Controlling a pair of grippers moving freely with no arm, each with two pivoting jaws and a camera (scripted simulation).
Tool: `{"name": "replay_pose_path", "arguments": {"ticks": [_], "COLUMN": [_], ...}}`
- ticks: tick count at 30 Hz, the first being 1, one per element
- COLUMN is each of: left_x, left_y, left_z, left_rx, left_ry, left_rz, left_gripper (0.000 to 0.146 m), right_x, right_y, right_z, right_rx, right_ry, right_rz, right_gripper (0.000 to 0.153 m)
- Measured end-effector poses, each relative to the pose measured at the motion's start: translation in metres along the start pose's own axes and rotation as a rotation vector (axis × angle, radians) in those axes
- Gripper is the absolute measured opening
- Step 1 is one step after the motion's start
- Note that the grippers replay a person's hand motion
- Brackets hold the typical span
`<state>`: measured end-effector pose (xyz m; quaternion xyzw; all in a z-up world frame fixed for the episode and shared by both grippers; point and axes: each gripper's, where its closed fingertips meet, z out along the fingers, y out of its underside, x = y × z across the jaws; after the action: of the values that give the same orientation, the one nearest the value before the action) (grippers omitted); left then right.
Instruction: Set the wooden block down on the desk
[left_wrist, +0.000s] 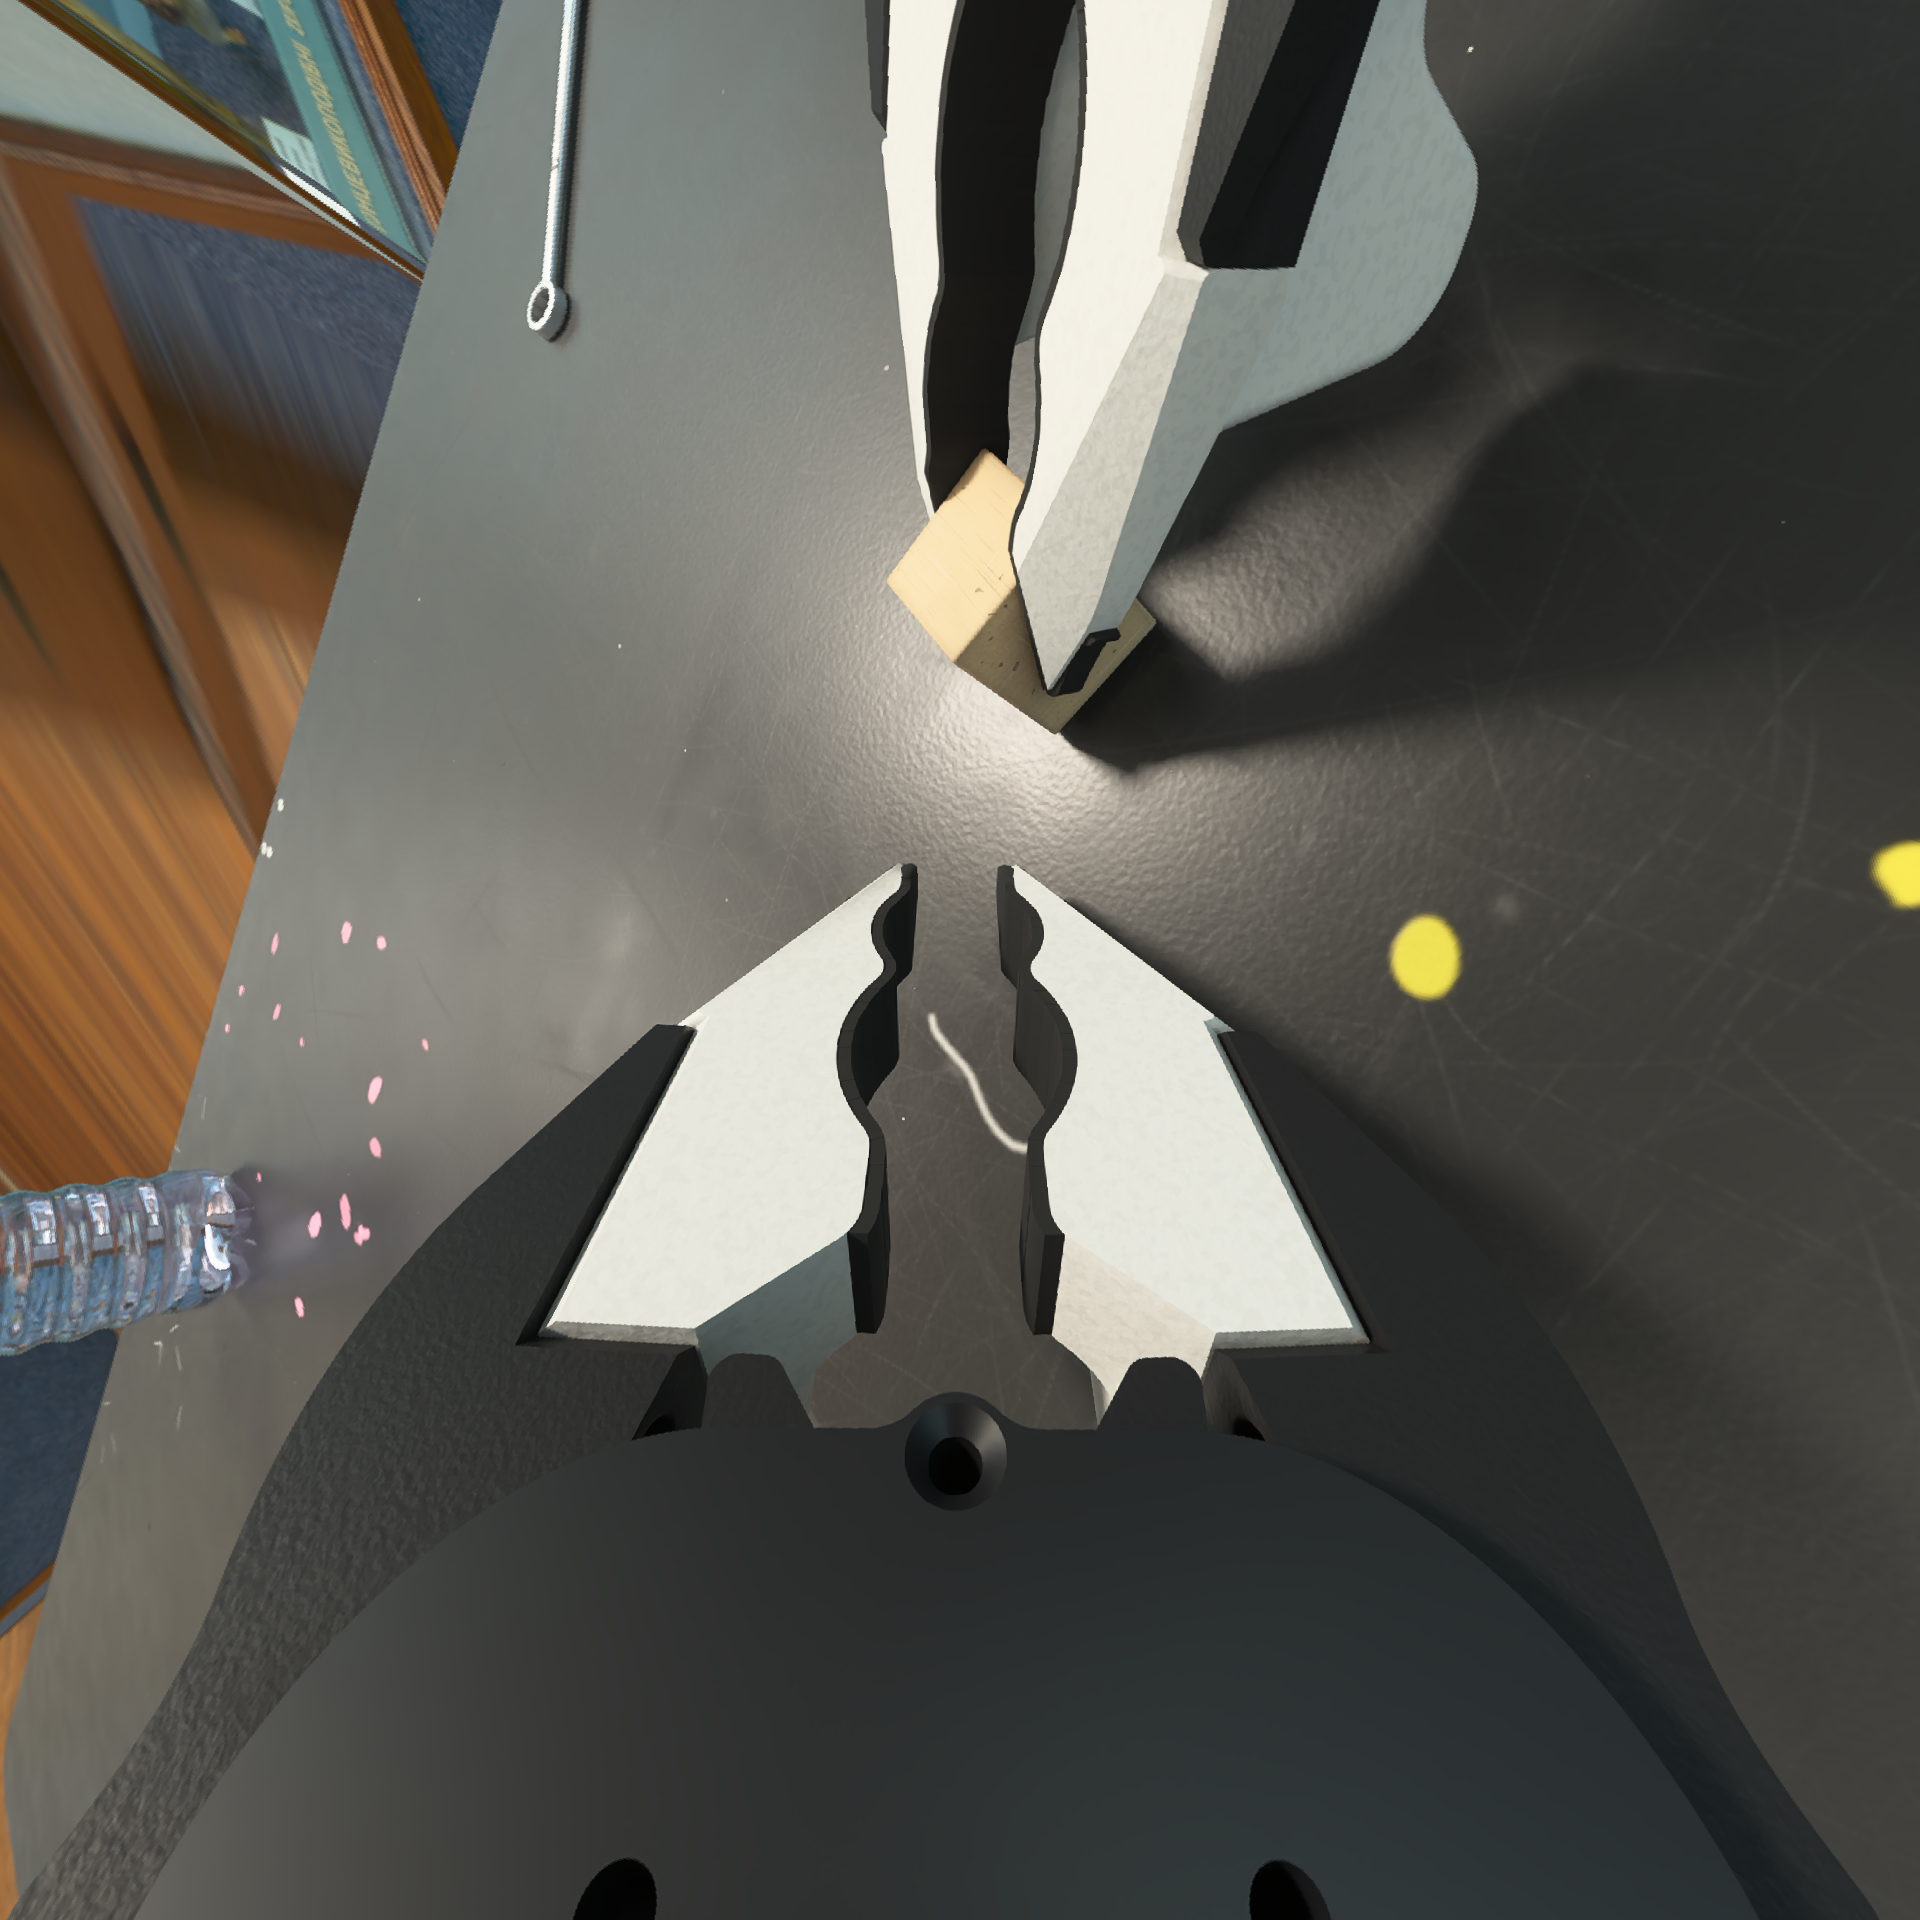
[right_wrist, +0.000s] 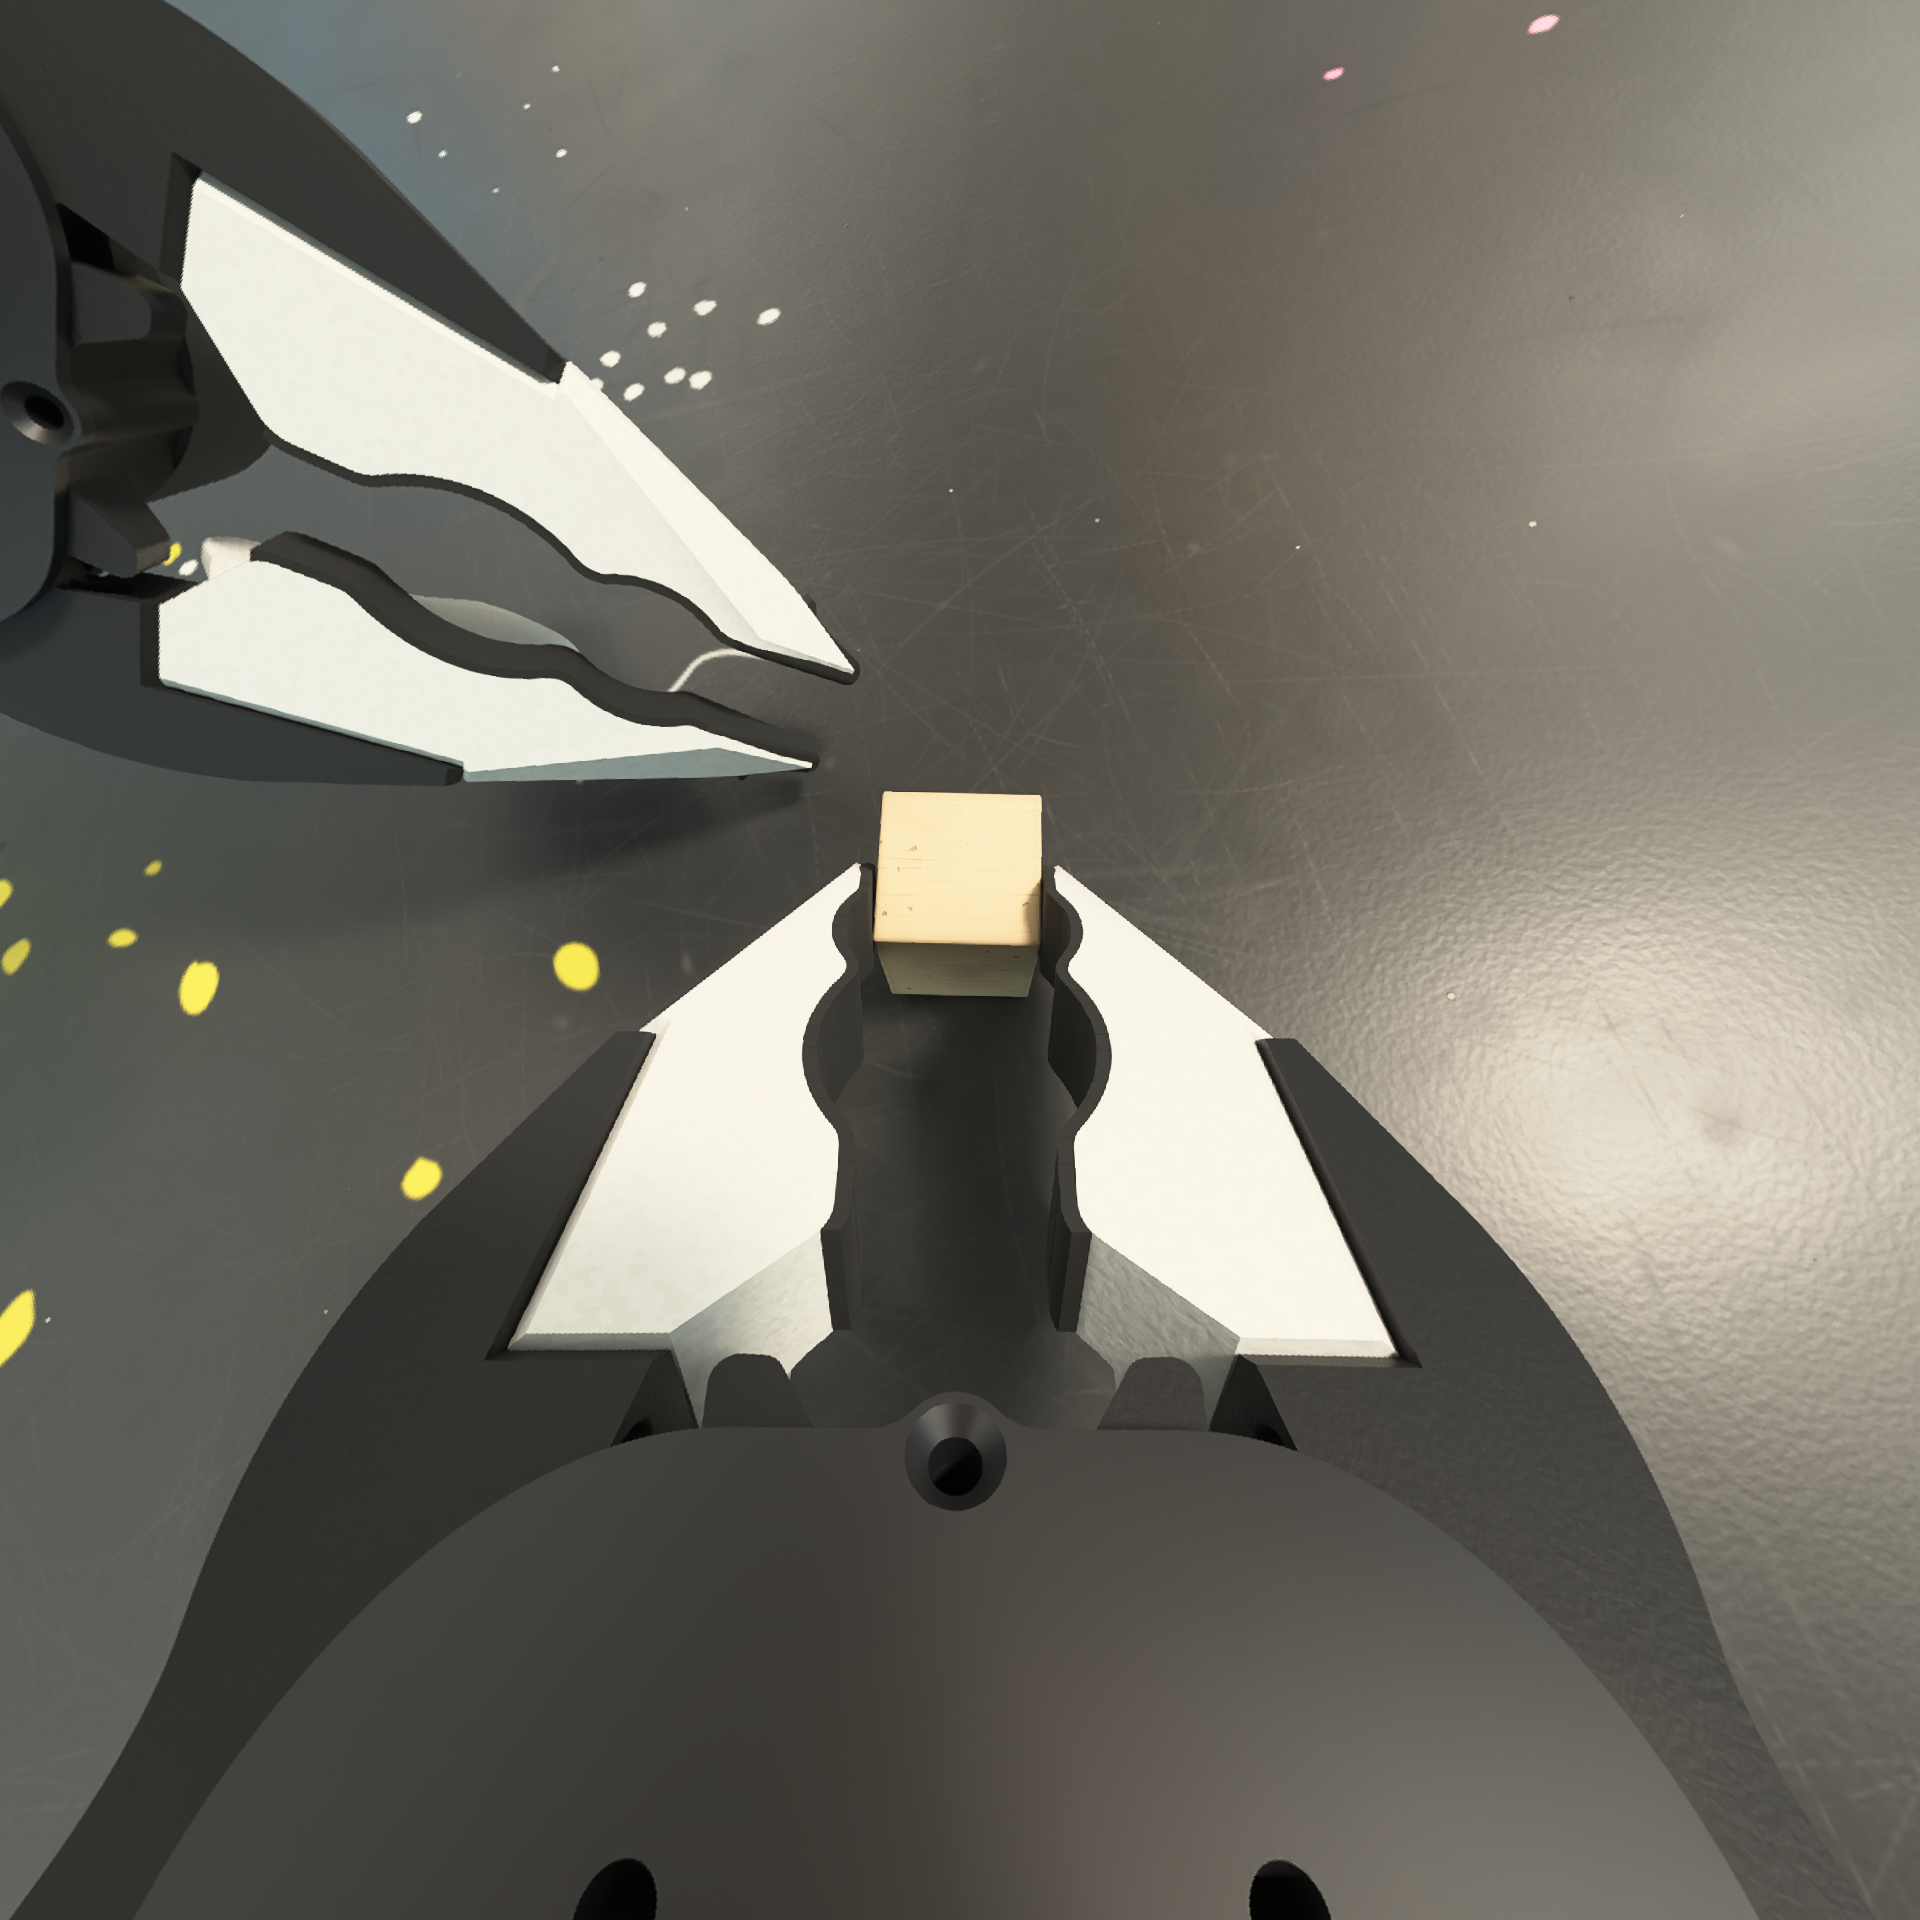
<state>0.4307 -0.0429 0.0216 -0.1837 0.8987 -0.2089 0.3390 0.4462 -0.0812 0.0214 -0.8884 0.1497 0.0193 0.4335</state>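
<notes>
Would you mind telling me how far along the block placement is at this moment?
Done: the right gripper has the wooden block down at the dark desk; in the left wrist view its lower edge meets its own shadow there. In hand: the fingertips are closed on the block's sides. The left gripper is nearby, slightly open and empty. Left: open the right gripper's jaws and back away.

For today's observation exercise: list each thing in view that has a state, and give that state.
wooden block: gripped at the fingertips, at or just above the desk
right gripper: shut on the block
left gripper: open, empty
plastic bottle: lying at the desk edge
</notes>
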Motion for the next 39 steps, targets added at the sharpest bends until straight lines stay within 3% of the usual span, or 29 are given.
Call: {"name": "replay_pose_path", "arguments": {"ticks": [29, 33, 39], "left_x": [-0.004, -0.006, -0.024], "left_y": [0.001, -0.001, 0.014], "left_z": [-0.001, -0.013, -0.031], "left_rx": [-0.001, 0.037, 0.020], "left_ry": [0.007, 0.014, -0.003], "left_rz": [-0.012, -0.051, -0.113], "left_gripper": [0.014, 0.024, 0.039], "right_x": [0.000, -0.004, -0.017], "right_y": [-0.002, 0.001, 0.004], "right_z": [0.000, -0.002, -0.004], "right_rx": [0.023, 0.021, 0.020], "right_ry": [0.030, 0.037, 0.079], "right_rz": [-0.056, -0.058, -0.051], "right_gripper": [0.032, 0.052, 0.059]}}
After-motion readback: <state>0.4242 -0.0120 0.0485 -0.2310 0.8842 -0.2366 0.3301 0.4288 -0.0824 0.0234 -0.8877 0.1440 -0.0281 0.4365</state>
